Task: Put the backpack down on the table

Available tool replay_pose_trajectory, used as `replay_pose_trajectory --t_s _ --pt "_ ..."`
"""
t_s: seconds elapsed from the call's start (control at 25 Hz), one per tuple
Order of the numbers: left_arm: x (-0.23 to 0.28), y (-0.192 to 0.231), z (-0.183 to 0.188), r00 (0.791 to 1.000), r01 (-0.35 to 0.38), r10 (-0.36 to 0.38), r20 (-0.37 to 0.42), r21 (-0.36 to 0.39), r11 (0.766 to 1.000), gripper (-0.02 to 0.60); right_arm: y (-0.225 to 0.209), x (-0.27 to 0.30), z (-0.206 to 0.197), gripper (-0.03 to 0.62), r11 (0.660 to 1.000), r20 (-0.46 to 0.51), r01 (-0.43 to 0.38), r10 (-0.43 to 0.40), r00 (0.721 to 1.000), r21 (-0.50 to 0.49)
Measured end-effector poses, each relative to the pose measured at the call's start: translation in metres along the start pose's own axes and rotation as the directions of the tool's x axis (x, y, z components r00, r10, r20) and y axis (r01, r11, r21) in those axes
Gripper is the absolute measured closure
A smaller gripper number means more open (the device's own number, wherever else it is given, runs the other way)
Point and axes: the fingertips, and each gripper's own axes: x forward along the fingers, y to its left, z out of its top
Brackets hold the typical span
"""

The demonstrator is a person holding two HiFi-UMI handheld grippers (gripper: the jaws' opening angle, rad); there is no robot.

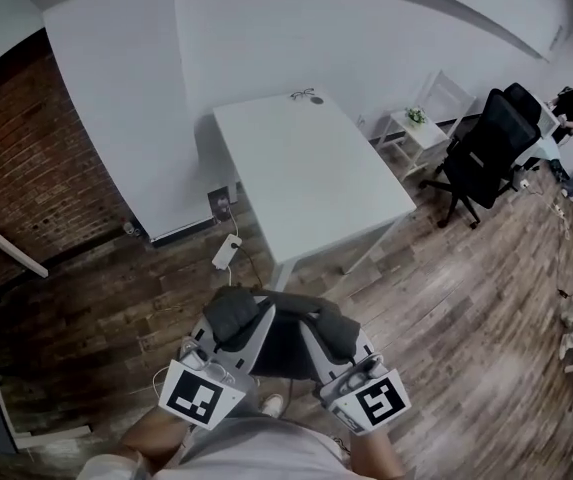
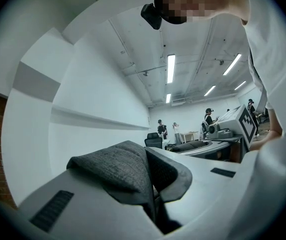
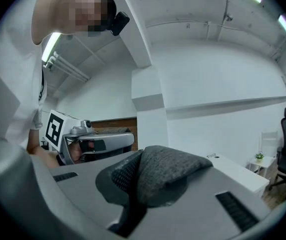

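A dark backpack [image 1: 284, 346] hangs between my two grippers, close to my body and above the wooden floor. My left gripper [image 1: 236, 320] is shut on its grey padded left strap [image 2: 125, 171]. My right gripper [image 1: 334, 330] is shut on the other grey strap [image 3: 165, 171]. In each gripper view the strap bulges up out of the closed jaws and the opposite gripper shows beyond it. The white table [image 1: 306, 178] stands ahead of me, a short way beyond the backpack. Most of the backpack's body is hidden under the grippers.
A pair of glasses [image 1: 303, 95] lies at the table's far end. A power strip [image 1: 226, 251] lies on the floor near the table's left legs. A black office chair [image 1: 486, 153] and a small white side table [image 1: 418, 128] stand at the right. A person [image 1: 571, 103] sits far right.
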Motion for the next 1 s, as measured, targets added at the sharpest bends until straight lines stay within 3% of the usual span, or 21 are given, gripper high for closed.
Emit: replay_pose_trajectory --t_s 0.36,0.64,1.0 --pt "0.043 0.039 -0.011 0.998 0.055 -0.056 -0.016 -0.030 0.998 0.563 -0.036 0.032 -0.001 0.553 0.998 -0.013 0.015 -0.014 1.000 0.065" --pt "0.063 0.084 -0.002 0.995 0.096 -0.096 0.011 -0.033 0.995 0.563 -0.054 0.076 0.013 0.553 0.998 -0.003 0.024 -0.024 1.000 0.052" --pt "0.080 0.129 0.011 0.987 0.162 -0.163 0.009 0.086 0.983 0.563 -0.071 0.123 0.034 0.553 0.998 0.029 0.059 -0.060 0.998 0.006"
